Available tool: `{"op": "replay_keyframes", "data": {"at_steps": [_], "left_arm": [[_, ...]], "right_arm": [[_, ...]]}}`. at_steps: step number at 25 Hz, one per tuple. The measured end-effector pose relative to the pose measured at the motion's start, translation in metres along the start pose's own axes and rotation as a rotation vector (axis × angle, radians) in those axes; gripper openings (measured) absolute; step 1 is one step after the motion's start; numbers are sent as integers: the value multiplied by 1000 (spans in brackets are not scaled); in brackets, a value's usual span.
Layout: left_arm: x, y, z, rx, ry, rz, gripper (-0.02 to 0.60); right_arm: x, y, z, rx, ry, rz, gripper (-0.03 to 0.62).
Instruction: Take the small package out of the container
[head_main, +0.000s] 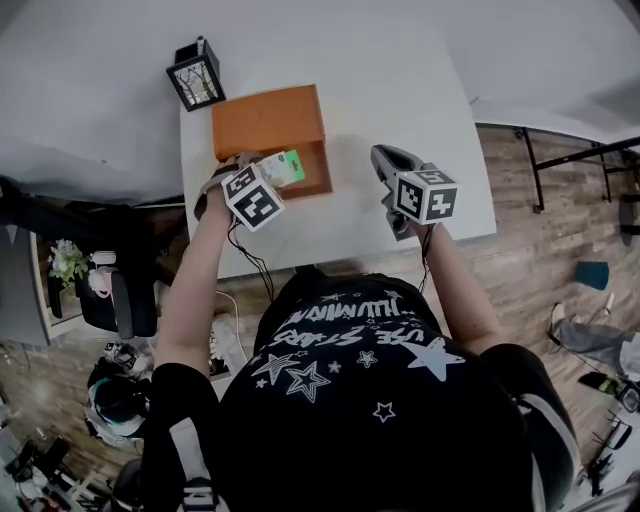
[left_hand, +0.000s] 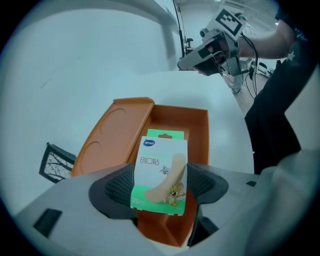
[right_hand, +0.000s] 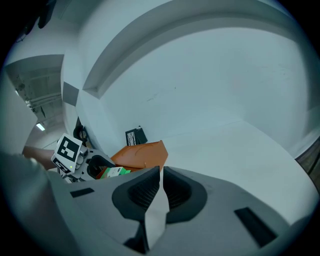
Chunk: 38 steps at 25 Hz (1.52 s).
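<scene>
A small green and white package of plasters (left_hand: 161, 172) is clamped between the dark pads of my left gripper (left_hand: 160, 187), held just above the orange container (left_hand: 177, 122). In the head view the package (head_main: 284, 167) sits over the container's (head_main: 270, 120) open front compartment, with the left gripper (head_main: 262, 180) at its near edge. The container's lid (left_hand: 112, 132) lies folded open to the left. My right gripper (head_main: 392, 172) hovers over the white table to the right, apart from the container. Its jaws (right_hand: 160, 190) are shut with nothing between them.
A black lantern-like frame (head_main: 196, 75) stands at the table's far left corner behind the container. The white table (head_main: 400, 90) ends just in front of my body. A wall curves behind it. Chairs, bags and clutter lie on the wooden floor to both sides.
</scene>
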<state>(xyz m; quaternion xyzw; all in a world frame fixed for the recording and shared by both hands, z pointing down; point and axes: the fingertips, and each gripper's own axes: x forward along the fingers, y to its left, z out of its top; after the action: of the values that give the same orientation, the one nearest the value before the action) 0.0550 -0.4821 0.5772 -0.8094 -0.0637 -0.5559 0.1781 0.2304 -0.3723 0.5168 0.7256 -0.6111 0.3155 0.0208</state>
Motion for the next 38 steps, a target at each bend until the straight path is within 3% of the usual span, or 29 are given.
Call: {"op": "replay_keyframes", "data": {"at_steps": [9, 15, 28, 34, 38], "left_arm": [[-59, 0, -1, -246, -110, 163, 353], [-83, -24, 3, -311, -122, 249, 353], [-124, -118, 32, -537, -193, 428, 353], [-135, -177, 45, -664, -265, 473, 351], [-139, -216, 44, -722, -264, 497, 351]], "right_arm": [[-8, 20, 5, -58, 0, 111, 54], [-20, 29, 3, -101, 13, 191, 54], [-84, 23, -38, -178, 77, 353, 54], [-119, 22, -63, -223, 102, 422, 54], [-138, 27, -80, -241, 113, 458, 54]]}}
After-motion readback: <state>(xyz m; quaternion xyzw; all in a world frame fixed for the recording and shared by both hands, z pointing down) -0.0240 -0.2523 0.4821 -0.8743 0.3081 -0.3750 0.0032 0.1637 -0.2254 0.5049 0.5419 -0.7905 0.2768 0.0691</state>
